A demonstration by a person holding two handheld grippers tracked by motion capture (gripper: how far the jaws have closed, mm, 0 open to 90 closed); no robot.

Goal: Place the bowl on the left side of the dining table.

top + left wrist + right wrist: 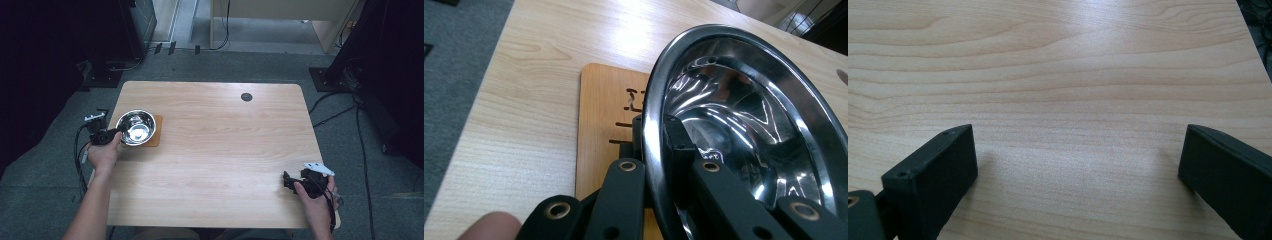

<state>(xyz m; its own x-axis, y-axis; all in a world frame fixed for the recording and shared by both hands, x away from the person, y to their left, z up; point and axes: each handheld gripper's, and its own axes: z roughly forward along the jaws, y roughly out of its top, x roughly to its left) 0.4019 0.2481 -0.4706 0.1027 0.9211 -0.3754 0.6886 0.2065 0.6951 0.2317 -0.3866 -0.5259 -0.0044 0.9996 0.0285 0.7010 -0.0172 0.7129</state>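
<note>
Bowl: steel bowl (136, 127) sat tilted over a wooden coaster (155, 131) near the table's (215, 150) left edge
Left gripper (116, 134): jaws were clamped on the bowl's rim, one inside, one outside
Right gripper (287, 180): rested open on bare wood, holding nothing
Handling: looked light, rigid, slick; the rim offered the surest hold
Writing: dark marks on the coaster were unreadable

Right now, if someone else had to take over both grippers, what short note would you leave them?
Left gripper: shut on the rim of the shiny round steel bowl, one jaw inside, one outside.
Right gripper: open, empty, low over the bare light wooden table near its right front corner.
The bowl sits on the square brown wooden coaster at the table's left edge.
Done: bowl gripped.
Left: probably moving it.
</note>
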